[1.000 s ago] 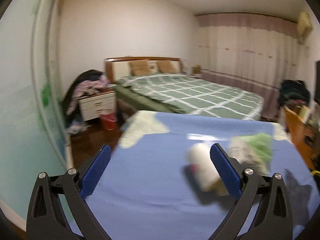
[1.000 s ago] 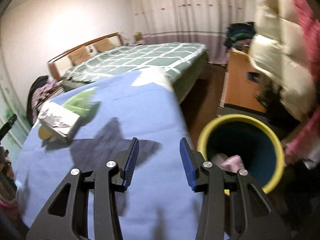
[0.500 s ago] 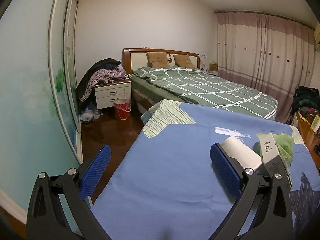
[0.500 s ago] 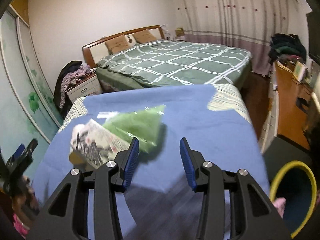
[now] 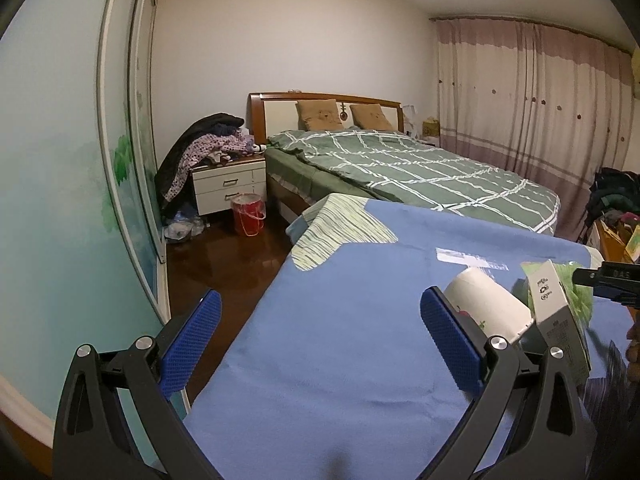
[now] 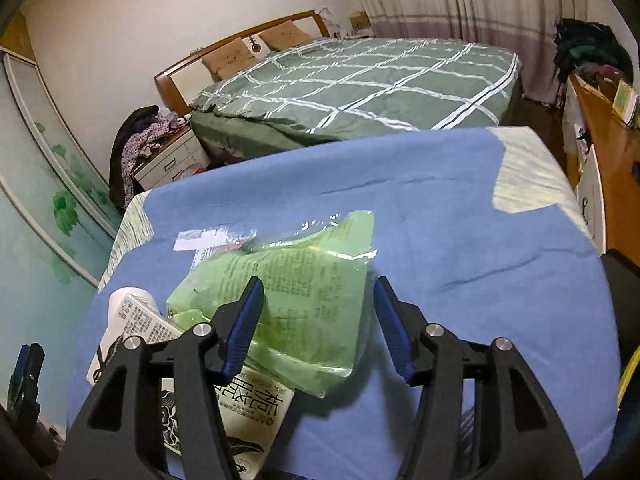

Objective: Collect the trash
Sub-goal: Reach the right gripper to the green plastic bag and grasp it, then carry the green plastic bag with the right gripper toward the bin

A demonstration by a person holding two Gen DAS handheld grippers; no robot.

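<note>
A green plastic wrapper [image 6: 296, 292] lies on the blue-covered table [image 6: 460, 216], partly over a white printed carton [image 6: 240, 400]. My right gripper [image 6: 320, 324] hovers over the wrapper, its jaws opening and straddling it without pressing. A clear wrapper [image 6: 208, 240] lies just behind. In the left wrist view my left gripper [image 5: 320, 340] stands wide open over bare blue cloth [image 5: 340, 340]. A white paper cup [image 5: 488, 312] lies on its side beside the right fingertip, with the carton [image 5: 556, 316] and green wrapper [image 5: 580, 296] further right. The right gripper's tip [image 5: 608, 280] enters there.
A green checked bed [image 5: 400, 164] stands behind the table. A nightstand piled with clothes [image 5: 224, 184] and a red bucket [image 5: 249, 218] sit left of it. A wooden desk [image 6: 608, 152] runs along the right, and a yellow bin rim [image 6: 630, 372] shows at the right edge.
My right gripper swung left from the yellow bin to above the green wrapper, and its jaws widened. The left gripper stayed wide open and the cup's blur settled.
</note>
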